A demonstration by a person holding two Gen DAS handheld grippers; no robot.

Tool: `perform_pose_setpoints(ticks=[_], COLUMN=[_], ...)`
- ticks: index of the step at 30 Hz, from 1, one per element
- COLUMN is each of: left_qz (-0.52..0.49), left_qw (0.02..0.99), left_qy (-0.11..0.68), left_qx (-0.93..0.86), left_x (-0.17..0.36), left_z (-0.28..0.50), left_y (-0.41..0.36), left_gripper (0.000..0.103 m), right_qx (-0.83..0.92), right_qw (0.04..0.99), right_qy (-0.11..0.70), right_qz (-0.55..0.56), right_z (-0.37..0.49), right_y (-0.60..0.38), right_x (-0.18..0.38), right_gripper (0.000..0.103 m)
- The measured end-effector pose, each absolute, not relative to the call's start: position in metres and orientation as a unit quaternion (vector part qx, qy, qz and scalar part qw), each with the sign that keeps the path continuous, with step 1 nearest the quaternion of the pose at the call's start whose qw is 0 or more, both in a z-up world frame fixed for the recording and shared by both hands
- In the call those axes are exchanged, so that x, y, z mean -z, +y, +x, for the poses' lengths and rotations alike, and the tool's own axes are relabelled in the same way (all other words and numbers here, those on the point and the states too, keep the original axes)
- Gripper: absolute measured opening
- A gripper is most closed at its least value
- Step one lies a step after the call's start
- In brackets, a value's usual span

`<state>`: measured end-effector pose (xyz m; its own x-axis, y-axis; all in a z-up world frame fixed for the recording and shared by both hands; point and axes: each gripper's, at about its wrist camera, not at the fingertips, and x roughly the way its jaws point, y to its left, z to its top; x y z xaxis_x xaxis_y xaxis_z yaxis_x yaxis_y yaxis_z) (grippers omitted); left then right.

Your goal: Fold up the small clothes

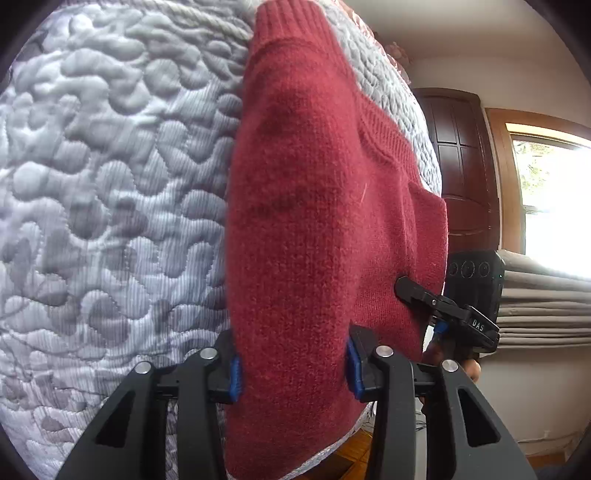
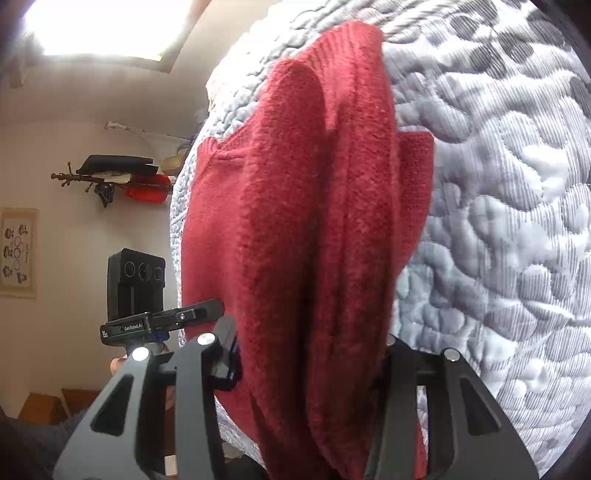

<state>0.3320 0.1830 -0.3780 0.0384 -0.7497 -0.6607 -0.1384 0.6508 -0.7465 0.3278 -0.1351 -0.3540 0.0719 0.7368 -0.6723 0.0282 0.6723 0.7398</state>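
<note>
Knit fabric fills the gap of both tongs. Left gripper: 2 black fingers w/ blue pads, red sweater bunched between them, pads pressed on the fabric from both sides, so it's clamped on the sweater. Right gripper: a thick fold of the same sweater passes between its fingers; the right-side finger is mostly hidden behind the knit, but the jaws look closed on the fold.

Writing: in the left wrist view the right gripper shows side-on at the sweater's edge, "DAS" in white on its black body. In the right wrist view the left gripper shows side-on, "GenRobot.AI" on its body, smaller text beside it too tiny to read. Each unit carries a black camera block w/ 3 round lenses.

Surface: grey-white quilted cover w/ wavy stitched pattern and darker grey patches, a mattress or bed. Sweater lies on it near its edge, lengthwise away from the tongs, ribbed hem or cuff at the far end.

Room: dark wood door, bright window w/ wood frame, grey pleated fabric below it. Other side: cream wall, framed picture, wall rack w/ dark and red items, bright ceiling light.

Sweater: deep red, fuzzy knit, ribbed collar seam, 1 sleeve folded over the body.
</note>
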Motion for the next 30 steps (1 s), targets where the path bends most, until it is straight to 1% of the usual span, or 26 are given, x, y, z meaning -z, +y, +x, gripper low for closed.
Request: perform_pose_setpoints(ticks=[5,8,11,13,15,16,17,19,21,22,24,25,27,29,30], left_qz=[-0.323,-0.316,-0.317,-0.316,-0.317,-0.319,-0.329,-0.357,-0.368,-0.370,-0.367,-0.361,-0.346,-0.341,-0.336], left_qw=[0.655,0.671,0.680,0.682,0.677,0.670,0.661,0.651,0.657,0.666,0.700,0.721,0.751,0.758,0.756], left_qy=[0.641,0.630,0.627,0.633,0.645,0.654,0.660,0.659,0.649,0.641,0.608,0.587,0.555,0.544,0.544], left_qx=[0.235,0.228,0.207,0.184,0.160,0.149,0.140,0.124,0.107,0.098,0.078,0.072,0.086,0.119,0.138], left_x=[0.347,0.331,0.329,0.339,0.355,0.366,0.375,0.385,0.376,0.367,0.338,0.323,0.297,0.283,0.280], left_z=[0.317,0.296,0.276,0.263,0.250,0.245,0.241,0.234,0.228,0.223,0.211,0.204,0.191,0.185,0.181], left_y=[0.215,0.252,0.289,0.315,0.337,0.346,0.352,0.362,0.367,0.370,0.376,0.379,0.378,0.364,0.356], left_gripper=[0.041,0.041,0.041,0.041,0.041,0.043,0.046,0.058,0.062,0.062,0.063,0.070,0.073,0.073,0.073], right_qx=[-0.284,-0.304,-0.322,-0.330,-0.332,-0.332,-0.326,-0.308,-0.303,-0.302,-0.289,-0.282,-0.287,-0.298,-0.304], right_qw=[0.679,0.675,0.658,0.639,0.622,0.618,0.618,0.613,0.616,0.627,0.665,0.688,0.703,0.698,0.691], right_qy=[0.610,0.604,0.611,0.627,0.644,0.650,0.655,0.672,0.670,0.660,0.637,0.621,0.603,0.608,0.614], right_qz=[0.292,0.295,0.299,0.300,0.297,0.292,0.288,0.280,0.283,0.282,0.263,0.250,0.245,0.233,0.230], right_z=[0.311,0.301,0.293,0.286,0.278,0.276,0.274,0.274,0.274,0.276,0.282,0.288,0.301,0.318,0.328], right_y=[-0.095,-0.063,-0.023,0.004,0.026,0.034,0.037,0.039,0.026,0.016,-0.003,-0.010,-0.014,-0.007,-0.004], right_x=[0.328,0.324,0.338,0.357,0.380,0.388,0.394,0.394,0.380,0.367,0.338,0.323,0.307,0.309,0.315], right_gripper=[0.041,0.041,0.041,0.041,0.044,0.050,0.061,0.074,0.077,0.080,0.080,0.078,0.072,0.062,0.060])
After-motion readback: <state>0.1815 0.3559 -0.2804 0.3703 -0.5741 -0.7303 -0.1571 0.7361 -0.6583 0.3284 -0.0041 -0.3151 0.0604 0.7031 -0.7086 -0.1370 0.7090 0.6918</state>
